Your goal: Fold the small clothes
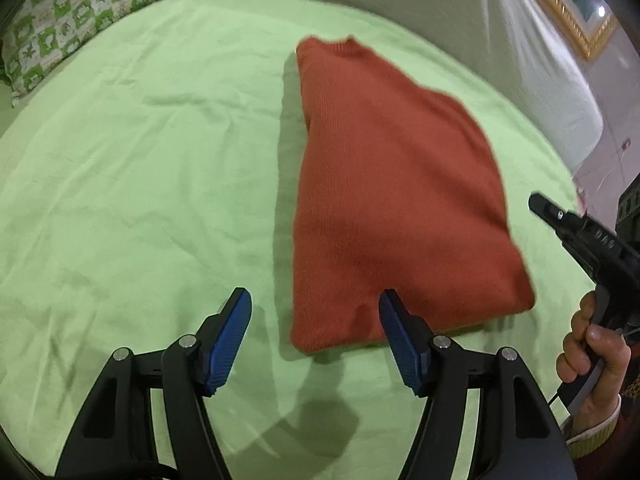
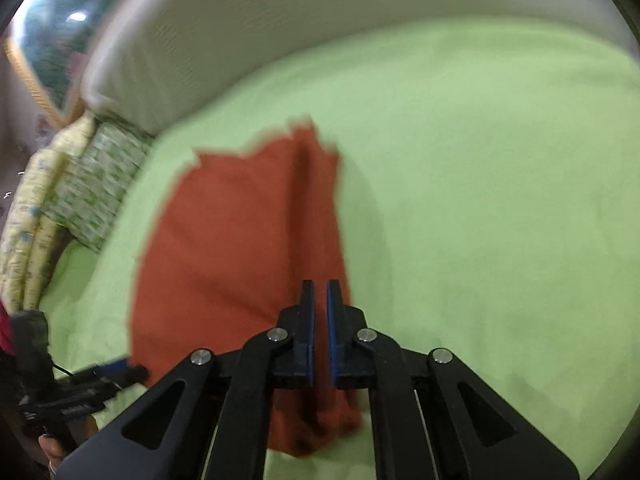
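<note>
A rust-orange knit garment [image 1: 384, 184] lies folded into a long narrow shape on the green bed sheet [image 1: 140, 184]. My left gripper [image 1: 316, 304] is open and empty, hovering just above the garment's near end, its right finger over the near hem. In the right wrist view the same garment [image 2: 236, 256] lies ahead and left. My right gripper [image 2: 320, 292] is nearly shut with a narrow gap and holds nothing, hovering over the garment's right edge. The right gripper also shows at the far right of the left wrist view [image 1: 544, 204].
A green-and-white patterned pillow [image 1: 76, 12] lies at the far left corner of the bed. A white headboard or bolster [image 2: 280, 32] runs along the far side. A gold-framed picture [image 1: 568, 12] hangs on the wall. The person's hand [image 1: 592, 356] grips the right handle.
</note>
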### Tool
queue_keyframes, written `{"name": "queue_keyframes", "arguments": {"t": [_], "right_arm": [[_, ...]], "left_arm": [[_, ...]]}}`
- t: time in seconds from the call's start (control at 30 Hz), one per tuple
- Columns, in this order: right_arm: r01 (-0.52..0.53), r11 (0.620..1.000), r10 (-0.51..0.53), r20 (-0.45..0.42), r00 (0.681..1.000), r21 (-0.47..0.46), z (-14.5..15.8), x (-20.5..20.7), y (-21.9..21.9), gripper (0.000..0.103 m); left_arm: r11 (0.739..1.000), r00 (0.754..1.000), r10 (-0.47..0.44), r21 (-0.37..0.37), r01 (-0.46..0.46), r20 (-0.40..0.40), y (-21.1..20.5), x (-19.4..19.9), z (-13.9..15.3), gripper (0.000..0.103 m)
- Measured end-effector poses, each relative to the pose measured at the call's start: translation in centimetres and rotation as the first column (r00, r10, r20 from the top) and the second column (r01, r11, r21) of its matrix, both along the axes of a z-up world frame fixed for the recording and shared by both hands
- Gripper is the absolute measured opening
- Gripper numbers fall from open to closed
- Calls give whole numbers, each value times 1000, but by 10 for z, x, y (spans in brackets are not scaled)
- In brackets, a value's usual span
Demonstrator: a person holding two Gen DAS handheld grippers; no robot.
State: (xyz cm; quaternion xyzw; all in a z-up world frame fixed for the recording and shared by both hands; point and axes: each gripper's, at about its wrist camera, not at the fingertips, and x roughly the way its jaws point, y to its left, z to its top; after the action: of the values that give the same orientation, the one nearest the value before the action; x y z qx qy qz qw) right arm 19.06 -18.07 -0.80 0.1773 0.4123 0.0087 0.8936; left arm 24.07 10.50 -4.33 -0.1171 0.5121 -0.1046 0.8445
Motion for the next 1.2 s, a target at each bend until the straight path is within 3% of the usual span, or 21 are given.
{"name": "queue_keyframes", "arguments": {"t": [0.07,0.13,0.2,0.27,0.33,0.37,0.47,0.57,0.67,0.73,0.8,0.87,0.97,1.03,1.07,1.1,1.2], "right_arm": [[-79,995,76,57,995,53,14,12,10,8],[-160,982,155,52,987,104,12,32,25,8],[-197,980,198,-18,980,35,-3,56,42,8],[-154,987,158,-119,980,43,-35,79,33,8],[-86,987,100,-106,989,133,-47,89,7,2],[-32,987,49,-108,993,157,-44,94,-6,0],[36,994,-29,-61,998,107,-17,101,-13,5],[-65,994,67,-25,997,87,3,119,6,7],[-152,985,158,-79,984,78,-11,148,22,20],[-92,995,96,-140,985,32,-30,165,9,23],[-20,995,34,-144,989,100,-40,170,-16,14],[0,991,18,-139,990,130,-34,162,-19,17],[-92,995,94,-71,993,39,-5,112,10,19],[-163,986,164,-33,986,24,4,60,29,34],[-186,983,186,-36,982,0,2,36,35,51],[-199,980,198,-40,979,-21,-1,21,40,61],[-143,970,122,-116,986,-197,-23,-32,32,61]], "left_arm": [[999,1000,9,-35,-9,12,0,1,6,67],[998,1000,-9,-56,9,-1,-6,6,3,67],[1000,999,-12,-6,12,-34,-16,11,-7,67],[999,997,-32,8,33,-70,-23,10,-22,67],[998,998,-43,43,45,-46,-27,4,-21,67],[997,998,-55,59,58,-41,-29,0,-17,67],[995,999,-50,80,52,-20,-28,-5,-5,67],[998,999,-29,52,27,32,-25,-2,13,67],[999,996,-47,4,47,74,-30,13,30,68],[998,995,-56,16,55,82,-36,26,33,68],[998,995,-69,21,67,71,-41,37,31,68],[997,996,-71,25,70,53,-42,44,24,68],[997,995,-74,31,73,60,-42,38,17,69],[996,995,-83,37,81,56,-38,29,10,70],[996,996,-82,45,80,41,-38,26,3,70],[996,997,-77,54,75,27,-37,23,-2,70],[997,999,-50,66,51,-22,-31,15,-23,70]]}}
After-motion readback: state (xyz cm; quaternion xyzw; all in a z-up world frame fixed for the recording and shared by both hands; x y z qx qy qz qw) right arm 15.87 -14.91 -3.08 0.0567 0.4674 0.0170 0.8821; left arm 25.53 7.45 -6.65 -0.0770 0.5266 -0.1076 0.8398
